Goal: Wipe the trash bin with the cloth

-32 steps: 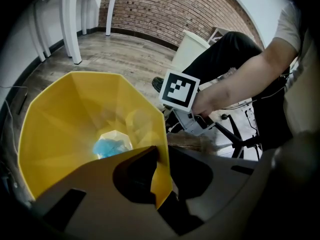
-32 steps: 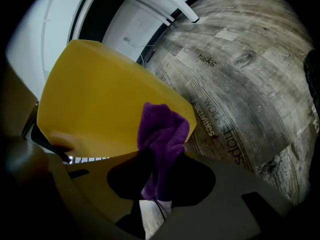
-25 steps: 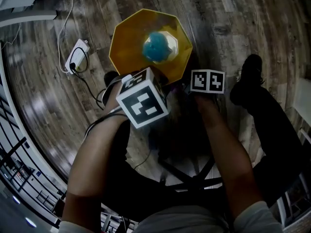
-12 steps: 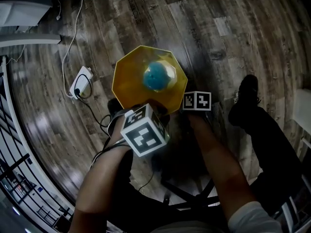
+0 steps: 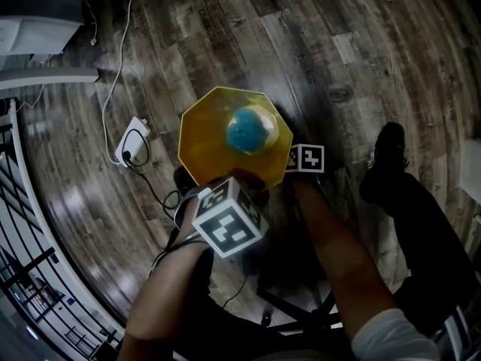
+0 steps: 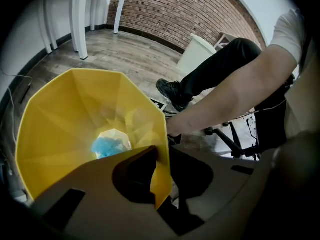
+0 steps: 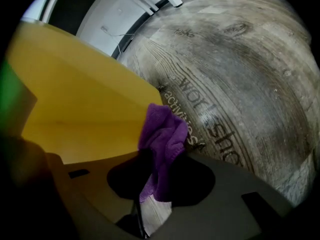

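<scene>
Both sets of jaws are occupied as I watch from here. On my left gripper (image 6: 157, 171) they are clenched across the near rim of the yellow trash bin (image 6: 75, 114), one pad inside and one outside, with the thin wall running up between them. They have just been easing apart a little, the wall between them. Ahead of those jaws and below them, at the bottom of the bin, lies a crumpled blue thing (image 6: 106, 146).

My right gripper (image 7: 160, 176) has its jaws clenched on the purple cloth (image 7: 165, 134), which bunches up out of the gap and hangs a little below it. To the left of these jaws stands the bin's outer wall. The cloth's free end sits right at that wall, though I cannot tell whether it touches. Beyond the jaws and to their right is the wood floor (image 7: 240, 84)
</scene>
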A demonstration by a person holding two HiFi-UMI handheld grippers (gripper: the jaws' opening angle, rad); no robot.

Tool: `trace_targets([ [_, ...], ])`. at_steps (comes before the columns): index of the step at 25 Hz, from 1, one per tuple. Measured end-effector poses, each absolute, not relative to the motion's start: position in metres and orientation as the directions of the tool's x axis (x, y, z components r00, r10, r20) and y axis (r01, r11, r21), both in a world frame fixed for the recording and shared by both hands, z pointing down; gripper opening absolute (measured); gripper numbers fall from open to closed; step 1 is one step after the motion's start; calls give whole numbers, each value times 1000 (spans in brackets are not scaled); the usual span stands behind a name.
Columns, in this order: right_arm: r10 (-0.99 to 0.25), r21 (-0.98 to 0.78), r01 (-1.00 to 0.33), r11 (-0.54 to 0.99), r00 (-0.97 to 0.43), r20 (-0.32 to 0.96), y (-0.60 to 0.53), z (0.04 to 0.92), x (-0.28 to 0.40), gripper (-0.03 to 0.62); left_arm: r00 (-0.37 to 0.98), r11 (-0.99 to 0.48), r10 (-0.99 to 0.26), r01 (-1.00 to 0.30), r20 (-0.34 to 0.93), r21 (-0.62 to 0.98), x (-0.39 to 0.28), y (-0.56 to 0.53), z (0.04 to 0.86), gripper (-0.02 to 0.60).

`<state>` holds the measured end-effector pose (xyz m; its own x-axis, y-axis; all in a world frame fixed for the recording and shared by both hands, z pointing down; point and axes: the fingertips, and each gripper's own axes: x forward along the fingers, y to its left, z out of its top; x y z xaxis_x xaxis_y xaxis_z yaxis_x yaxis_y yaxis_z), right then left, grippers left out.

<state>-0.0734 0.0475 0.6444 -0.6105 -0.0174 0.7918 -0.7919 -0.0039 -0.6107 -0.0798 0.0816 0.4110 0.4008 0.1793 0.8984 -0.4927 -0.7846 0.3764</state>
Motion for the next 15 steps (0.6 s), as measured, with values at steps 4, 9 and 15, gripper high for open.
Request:
trace_targets([
  [4, -41, -595, -804, 9, -595, 803, 43, 642, -61, 114, 420, -753, 152, -537, 895, 380, -75, 73, 411, 60],
  [9, -99, -625, -780, -16, -621, 778, 38, 610, -42, 114, 439, -714, 88, -598, 894, 364, -63, 52, 407, 60],
  [15, -158, -660, -751, -20, -649, 744, 36, 565, -26, 114, 473, -712, 8, -616, 881, 337, -51, 34, 399, 71],
])
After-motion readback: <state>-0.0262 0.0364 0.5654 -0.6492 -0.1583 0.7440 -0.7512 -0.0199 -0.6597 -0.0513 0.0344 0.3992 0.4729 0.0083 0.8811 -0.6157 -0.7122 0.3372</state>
